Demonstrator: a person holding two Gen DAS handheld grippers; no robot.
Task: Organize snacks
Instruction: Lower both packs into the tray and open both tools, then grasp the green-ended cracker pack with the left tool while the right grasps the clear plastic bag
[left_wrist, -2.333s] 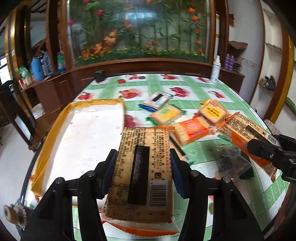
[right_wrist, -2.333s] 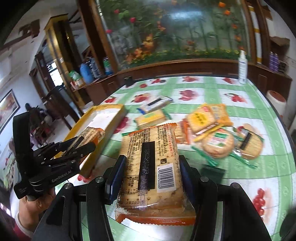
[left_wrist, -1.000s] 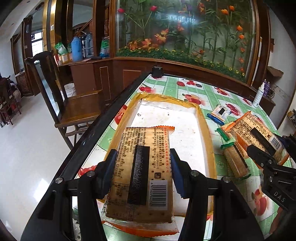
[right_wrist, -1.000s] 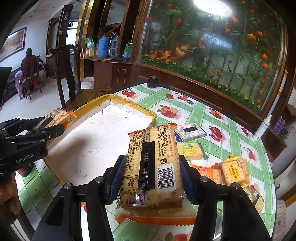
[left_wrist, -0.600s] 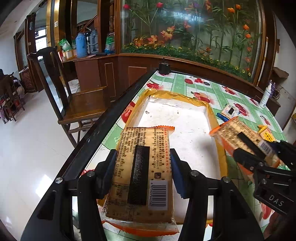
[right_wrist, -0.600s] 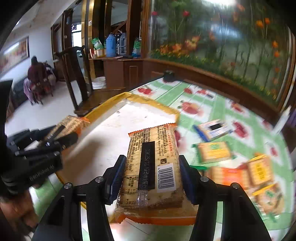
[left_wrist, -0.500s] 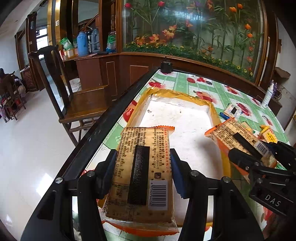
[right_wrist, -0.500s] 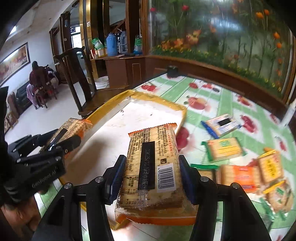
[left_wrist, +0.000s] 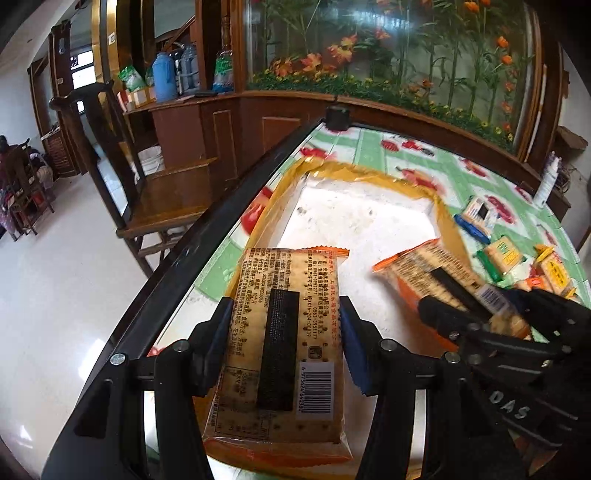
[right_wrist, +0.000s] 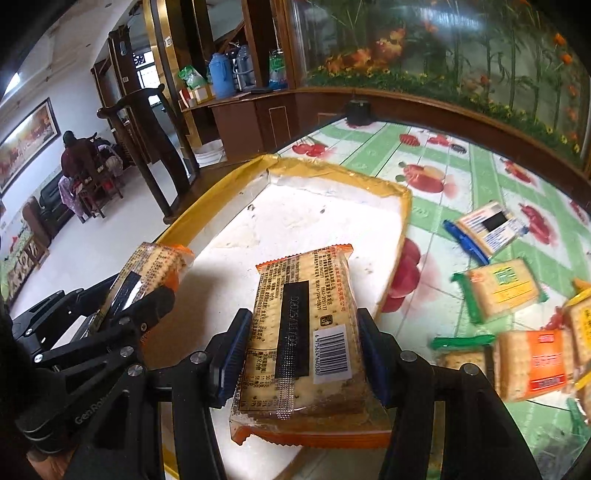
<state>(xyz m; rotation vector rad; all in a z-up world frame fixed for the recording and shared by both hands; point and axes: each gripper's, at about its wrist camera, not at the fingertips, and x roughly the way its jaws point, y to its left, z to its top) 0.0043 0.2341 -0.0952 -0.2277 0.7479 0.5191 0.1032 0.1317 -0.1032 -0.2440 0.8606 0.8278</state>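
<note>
My left gripper (left_wrist: 284, 339) is shut on an orange cracker pack (left_wrist: 284, 354), held over the near left end of a white tray with a yellow rim (left_wrist: 369, 221). My right gripper (right_wrist: 303, 354) is shut on a second orange cracker pack (right_wrist: 306, 332) of the same kind, above the tray's (right_wrist: 306, 206) near right part. In the left wrist view the right gripper (left_wrist: 491, 325) and its pack (left_wrist: 432, 273) show at the right. The right wrist view has the left gripper (right_wrist: 144, 295) with its pack (right_wrist: 151, 266) at the left.
Several loose snack packs lie on the green fruit-print tablecloth right of the tray: a blue-white one (right_wrist: 487, 225), a green-yellow one (right_wrist: 502, 288) and an orange one (right_wrist: 535, 362). A wooden chair (left_wrist: 122, 177) stands beyond the table's dark left edge (left_wrist: 207, 236). A planter wall (left_wrist: 388, 51) runs behind.
Both grippers have come down and forward over the tray, each still holding its pack. The right one has swung left, so its pack now hangs above the tray's white floor.
</note>
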